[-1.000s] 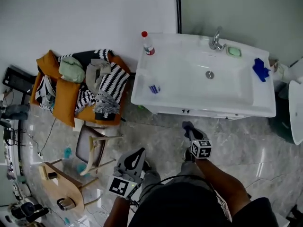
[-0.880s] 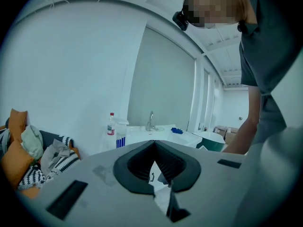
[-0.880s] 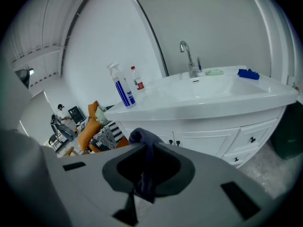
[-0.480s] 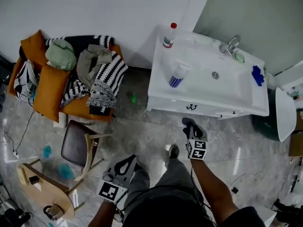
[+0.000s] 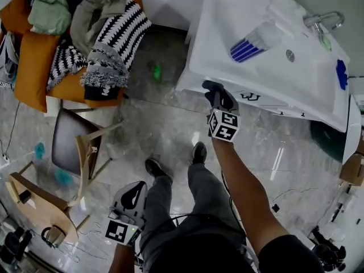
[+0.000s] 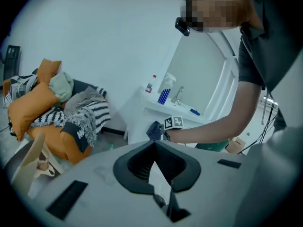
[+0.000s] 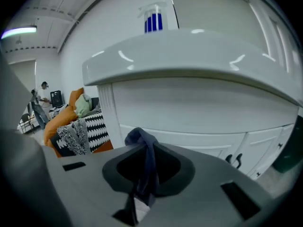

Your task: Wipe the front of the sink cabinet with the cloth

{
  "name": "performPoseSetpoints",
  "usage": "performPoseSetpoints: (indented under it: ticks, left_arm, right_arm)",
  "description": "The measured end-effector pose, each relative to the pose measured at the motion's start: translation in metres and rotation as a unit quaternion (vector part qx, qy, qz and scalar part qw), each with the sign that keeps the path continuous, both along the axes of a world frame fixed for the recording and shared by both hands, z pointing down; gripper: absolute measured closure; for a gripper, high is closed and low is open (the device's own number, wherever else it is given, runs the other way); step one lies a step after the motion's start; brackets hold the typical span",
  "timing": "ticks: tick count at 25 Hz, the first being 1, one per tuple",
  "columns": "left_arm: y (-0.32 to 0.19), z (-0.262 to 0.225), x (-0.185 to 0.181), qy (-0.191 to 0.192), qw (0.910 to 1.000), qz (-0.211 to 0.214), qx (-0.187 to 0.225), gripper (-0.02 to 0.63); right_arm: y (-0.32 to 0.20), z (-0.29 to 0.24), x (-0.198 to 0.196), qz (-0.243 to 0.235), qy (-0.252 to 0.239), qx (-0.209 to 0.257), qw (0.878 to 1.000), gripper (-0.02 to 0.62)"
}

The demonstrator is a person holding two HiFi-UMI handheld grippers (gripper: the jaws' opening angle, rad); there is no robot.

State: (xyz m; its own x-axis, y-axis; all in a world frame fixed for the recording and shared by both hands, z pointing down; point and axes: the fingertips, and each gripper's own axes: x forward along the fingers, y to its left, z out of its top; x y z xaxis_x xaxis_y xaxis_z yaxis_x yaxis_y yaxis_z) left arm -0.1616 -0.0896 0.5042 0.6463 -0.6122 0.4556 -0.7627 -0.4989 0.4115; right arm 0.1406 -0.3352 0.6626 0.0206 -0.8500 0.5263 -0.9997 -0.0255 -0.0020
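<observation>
The white sink cabinet point(image 5: 266, 106) stands at the upper right, with dark handles point(image 5: 247, 97) on its doors. My right gripper point(image 5: 212, 91) is shut on a dark blue cloth point(image 5: 216, 89) and sits at the cabinet's front, near its left corner. In the right gripper view the cloth point(image 7: 145, 157) hangs bunched between the jaws, and the pale cabinet front point(image 7: 189, 112) is close ahead under the basin's rim. My left gripper point(image 5: 135, 191) hangs low beside the person's leg, shut on nothing. The left gripper view shows the cloth point(image 6: 154, 130) near the cabinet point(image 6: 140, 125).
An armchair point(image 5: 34, 67) piled with orange cushions and striped blankets stands at upper left. A wooden chair point(image 5: 77, 152) and a stool point(image 5: 34, 206) are below it. On the basin are a striped cup point(image 5: 253, 41), a tap point(image 5: 321, 20) and a blue item point(image 5: 341, 74). A green bin point(image 5: 327, 138) sits right.
The head view has dropped closer to the floor and cabinet. My right gripper has carried the cloth forward to the cabinet's front left corner. The left gripper stays low by the leg.
</observation>
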Motion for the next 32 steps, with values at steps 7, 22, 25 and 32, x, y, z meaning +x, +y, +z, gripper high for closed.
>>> performPoseSetpoints:
  ticks: [7,22,25,32]
  left_arm:
    - [-0.004,0.036,0.013,0.02,0.9997,0.004,-0.014,0.602]
    - [-0.012,0.046,0.01,0.02,0.9995,-0.003,-0.023,0.602]
    - [-0.014,0.048,0.013,0.017,0.9996,-0.004,-0.024,0.601]
    - [-0.013,0.062,0.019,0.023,0.9993,-0.013,-0.027,0.601]
  right_arm:
    - [-0.027,0.031,0.006,0.016,-0.02,0.008,1.0,0.558]
    - [-0.031,0.075,0.017,0.046,-0.046,-0.055,0.996,0.56]
    - [-0.038,0.089,-0.007,0.071,-0.106,-0.057,0.99,0.56]
    - [-0.004,0.119,0.107,0.134,-0.053,-0.087,0.986,0.559]
